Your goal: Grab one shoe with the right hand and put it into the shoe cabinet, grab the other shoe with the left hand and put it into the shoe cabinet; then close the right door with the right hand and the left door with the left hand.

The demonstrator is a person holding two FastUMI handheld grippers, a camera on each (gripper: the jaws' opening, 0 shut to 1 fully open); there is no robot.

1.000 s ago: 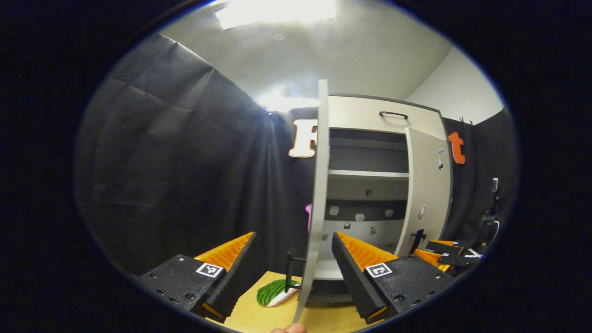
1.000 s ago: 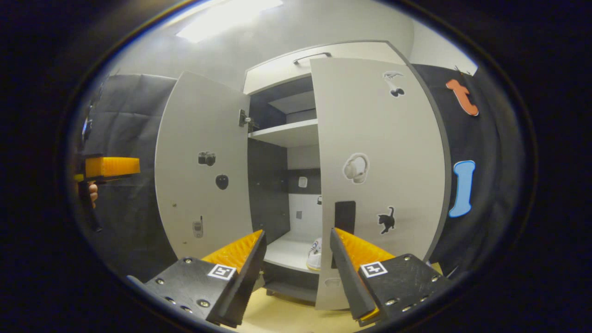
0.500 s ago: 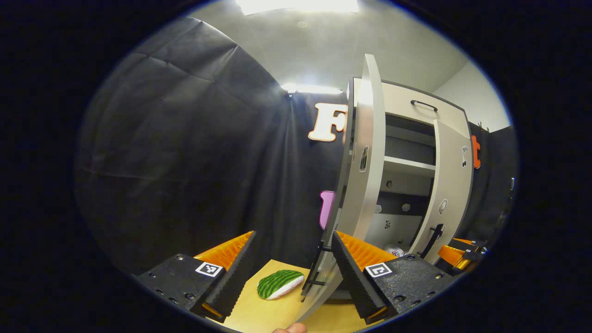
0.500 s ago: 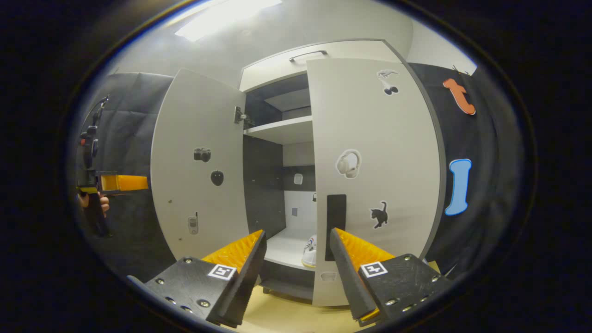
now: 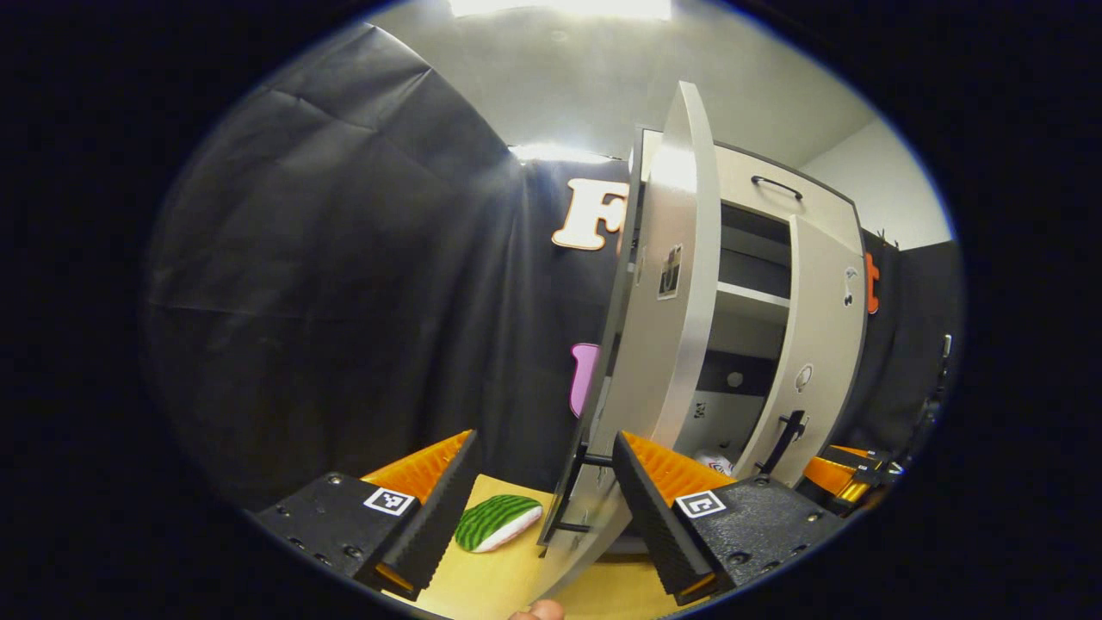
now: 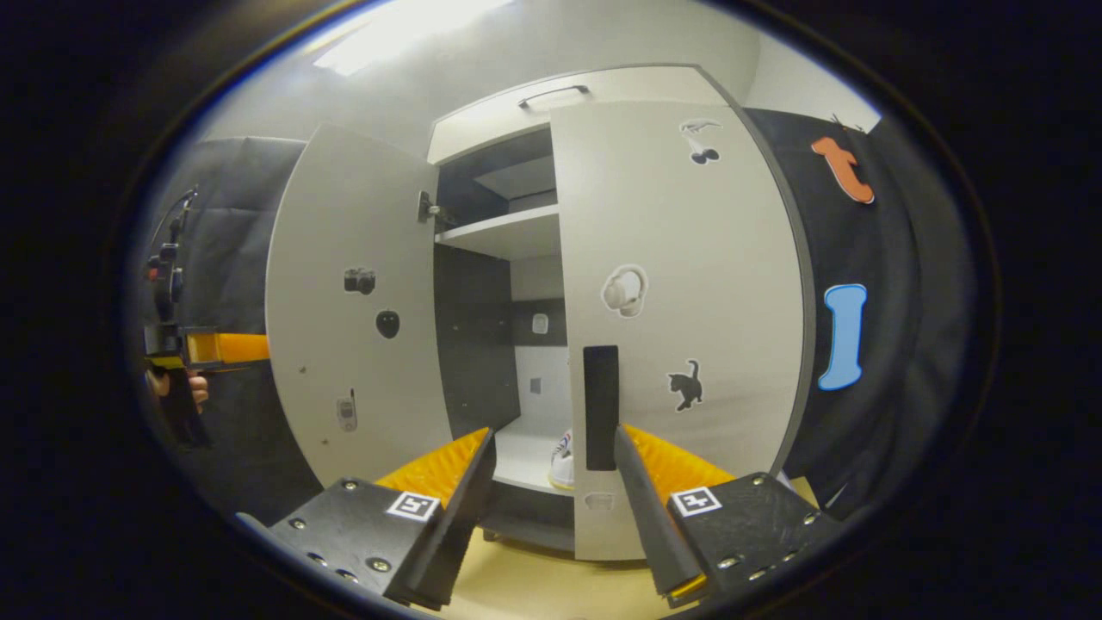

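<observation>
The grey shoe cabinet point(image 6: 508, 237) stands ahead in the right gripper view. Its right door point(image 6: 689, 258) is swung almost shut, black handle point(image 6: 600, 406) facing me, and my right gripper point(image 6: 551, 491) is open just before the door's lower edge. A white shoe point(image 6: 562, 456) sits on the bottom shelf in the gap. The left door point(image 6: 362, 284) stands open. My left gripper point(image 5: 542, 504) is open by the outer face of that left door point(image 5: 663, 344), whose handle point(image 5: 568, 491) lies between its fingers. The shoe point(image 5: 715, 463) shows inside.
A green striped watermelon-slice object point(image 5: 498, 523) lies on the wooden floor point(image 5: 482, 585) left of the cabinet. The other gripper point(image 6: 215, 347) and the hand point(image 6: 196, 392) holding it are at the far left of the right gripper view. Black cloth walls flank the cabinet.
My left gripper has moved from the left door's edge round to its outer face. The right door has turned a little further shut, with the right gripper following.
</observation>
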